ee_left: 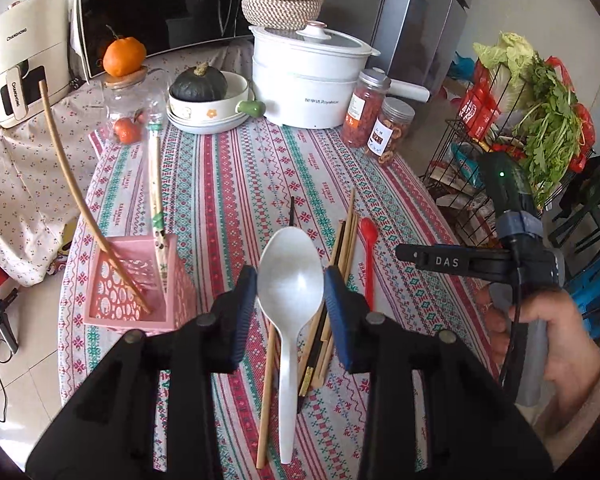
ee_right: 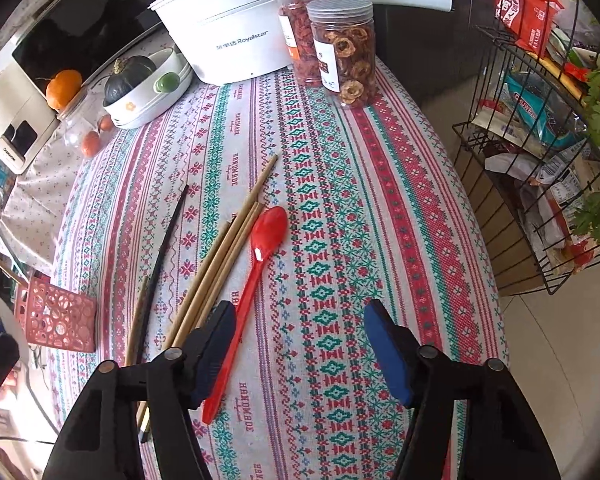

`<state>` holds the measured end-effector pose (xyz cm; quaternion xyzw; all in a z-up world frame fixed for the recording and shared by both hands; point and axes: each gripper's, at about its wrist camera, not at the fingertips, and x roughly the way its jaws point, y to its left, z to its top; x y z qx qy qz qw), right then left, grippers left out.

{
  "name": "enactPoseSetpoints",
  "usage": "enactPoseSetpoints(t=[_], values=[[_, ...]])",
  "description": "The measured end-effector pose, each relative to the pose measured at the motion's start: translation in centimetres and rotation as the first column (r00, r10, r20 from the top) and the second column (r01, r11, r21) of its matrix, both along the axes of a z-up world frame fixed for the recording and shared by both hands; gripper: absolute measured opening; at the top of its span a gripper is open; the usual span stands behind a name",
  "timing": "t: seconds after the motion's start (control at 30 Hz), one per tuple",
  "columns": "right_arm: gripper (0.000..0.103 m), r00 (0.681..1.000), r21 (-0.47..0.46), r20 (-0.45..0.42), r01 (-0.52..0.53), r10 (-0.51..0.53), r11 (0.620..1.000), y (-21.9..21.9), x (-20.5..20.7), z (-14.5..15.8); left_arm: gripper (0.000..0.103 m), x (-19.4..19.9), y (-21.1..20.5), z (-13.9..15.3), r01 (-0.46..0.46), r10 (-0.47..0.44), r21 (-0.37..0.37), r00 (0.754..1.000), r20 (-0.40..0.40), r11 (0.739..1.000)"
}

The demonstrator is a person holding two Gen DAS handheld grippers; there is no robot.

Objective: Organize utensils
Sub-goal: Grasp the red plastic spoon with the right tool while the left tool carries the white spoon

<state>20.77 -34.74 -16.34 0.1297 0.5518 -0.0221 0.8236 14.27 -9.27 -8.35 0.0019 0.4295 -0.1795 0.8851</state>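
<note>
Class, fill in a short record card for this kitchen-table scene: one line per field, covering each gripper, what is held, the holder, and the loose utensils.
left gripper: shut on white spoon, lifted above the table
right gripper: open, empty
pink basket: holds chopsticks leaning out of it
red spoon: lying on tablecloth, beside the right gripper's left finger
loose chopsticks: lying left of red spoon

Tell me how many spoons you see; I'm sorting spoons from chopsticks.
2. The white spoon sits between the left tongs, which appear shut on its bowl. The red spoon lies on the tablecloth beside the chopsticks. The pink basket could hide more.
</note>
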Motion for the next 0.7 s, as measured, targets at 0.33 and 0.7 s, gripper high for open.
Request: enactPoseSetpoints(t=[0.33,0.7], values=[[0.036,0.999,-0.067,-0.025,-0.023,0.022,0.997,3.0,4.6,-2.3,0.037,-1.3,4.0,0.2,-0.004,0.005,-0.038,1.0,0.004,0.999],[0.024,0.997,-0.151,-0.018,-0.079,0.078,0.985,3.2,6.9,-4.6,0.037,-1.8,6.9,0.6,-0.031,0.032,-0.057,0.999,0.013,0.998]])
